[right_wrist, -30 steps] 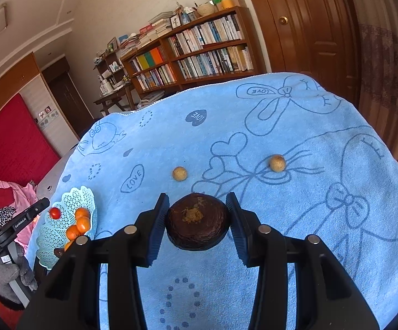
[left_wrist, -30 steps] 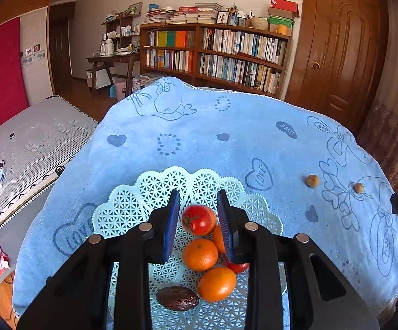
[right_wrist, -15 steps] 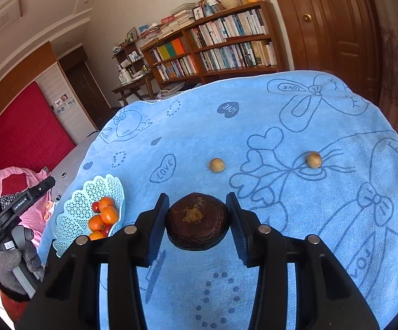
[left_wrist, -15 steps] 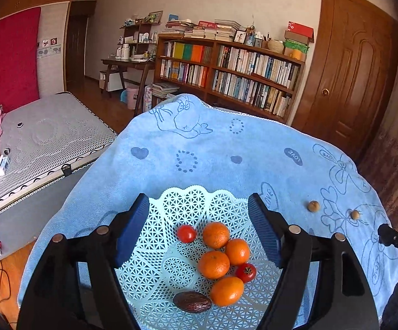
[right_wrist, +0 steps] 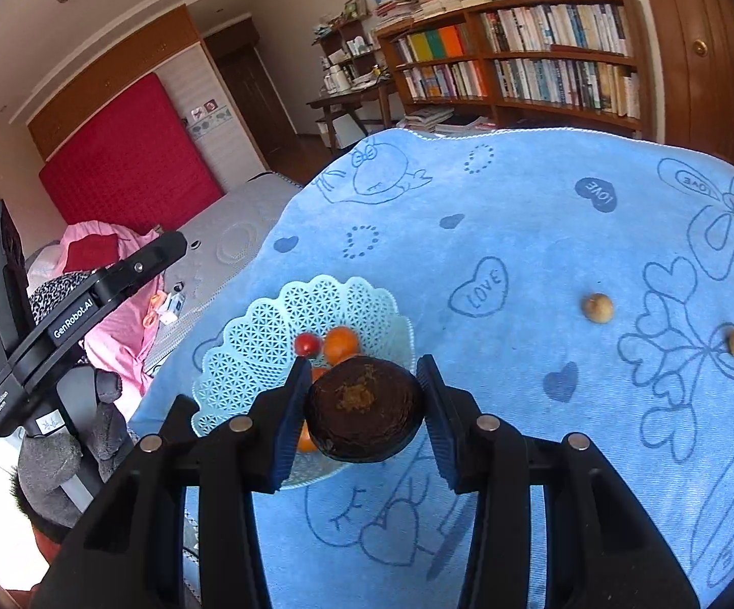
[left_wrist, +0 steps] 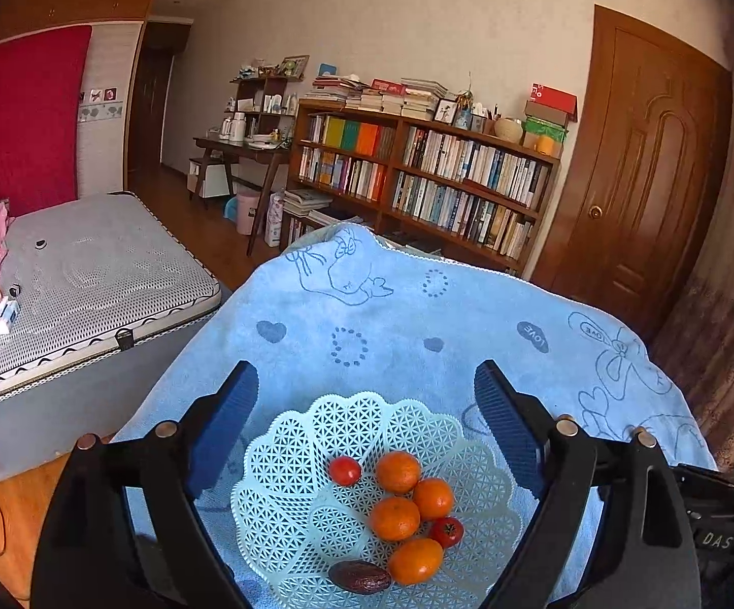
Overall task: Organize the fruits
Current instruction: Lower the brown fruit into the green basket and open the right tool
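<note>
Right hand-held gripper (right_wrist: pixel 363 408) is holding a dark round fruit (right_wrist: pixel 364 415) just above the basket (right_wrist: pixel 250 345), left hand-held gripper (left_wrist: pixel 367 426) is hanging wide and empty over it, while two small brown fruits (right_wrist: pixel 597 307) are waiting on the table (right_wrist: pixel 544 254) off right.

From your right wrist view, the dark round fruit (right_wrist: pixel 364 408) clamped in the right gripper (right_wrist: pixel 364 406) hides the near half of the lattice basket (right_wrist: pixel 260 335); only slivers of the oranges (right_wrist: pixel 340 342) behind it show. Your two small brown fruits (right_wrist: pixel 597 308) on the blue cloth (right_wrist: pixel 544 233) are too small to identify. In the left wrist view, the dark oval fruit (left_wrist: pixel 360 576) cannot be identified, and the basket's near rim is cut off by the frame edge.
</note>
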The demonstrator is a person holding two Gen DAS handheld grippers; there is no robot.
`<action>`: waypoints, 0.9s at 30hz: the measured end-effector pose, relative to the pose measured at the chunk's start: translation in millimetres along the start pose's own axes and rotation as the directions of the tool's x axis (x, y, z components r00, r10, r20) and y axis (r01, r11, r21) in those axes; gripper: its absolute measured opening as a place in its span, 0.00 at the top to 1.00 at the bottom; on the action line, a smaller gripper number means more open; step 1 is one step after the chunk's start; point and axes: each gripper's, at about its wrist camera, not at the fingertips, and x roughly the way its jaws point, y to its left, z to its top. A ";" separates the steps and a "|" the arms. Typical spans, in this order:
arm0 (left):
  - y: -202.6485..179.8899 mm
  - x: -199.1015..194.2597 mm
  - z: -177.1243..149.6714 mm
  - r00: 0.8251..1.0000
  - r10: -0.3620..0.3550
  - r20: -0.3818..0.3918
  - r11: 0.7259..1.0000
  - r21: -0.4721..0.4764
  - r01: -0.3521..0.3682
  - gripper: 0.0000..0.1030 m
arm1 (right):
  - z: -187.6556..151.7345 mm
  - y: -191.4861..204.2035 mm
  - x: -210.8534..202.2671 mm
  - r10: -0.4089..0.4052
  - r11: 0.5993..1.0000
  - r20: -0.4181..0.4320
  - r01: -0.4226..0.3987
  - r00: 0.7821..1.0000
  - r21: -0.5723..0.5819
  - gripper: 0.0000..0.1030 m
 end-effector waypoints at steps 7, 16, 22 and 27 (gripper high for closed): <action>4.1 -15.6 10.2 0.998 0.021 0.060 0.999 0.023 -0.022 0.07 | 0.7 43.0 51.6 0.084 0.995 -0.095 -0.089 0.992 -0.047 0.58; 16.6 -25.4 17.7 0.996 0.014 0.086 1.000 -0.007 -0.013 0.06 | 1.3 75.8 98.5 0.155 0.986 -0.169 -0.163 0.973 -0.038 0.56; 22.4 -26.2 19.1 0.996 0.017 0.087 0.999 -0.030 -0.015 0.06 | 4.6 71.6 98.9 0.193 0.981 -0.146 -0.194 0.970 0.012 0.42; 22.7 -25.7 19.2 0.996 0.013 0.088 1.000 -0.022 -0.011 0.04 | 6.2 58.8 93.5 0.179 0.984 -0.127 -0.175 0.976 0.045 0.42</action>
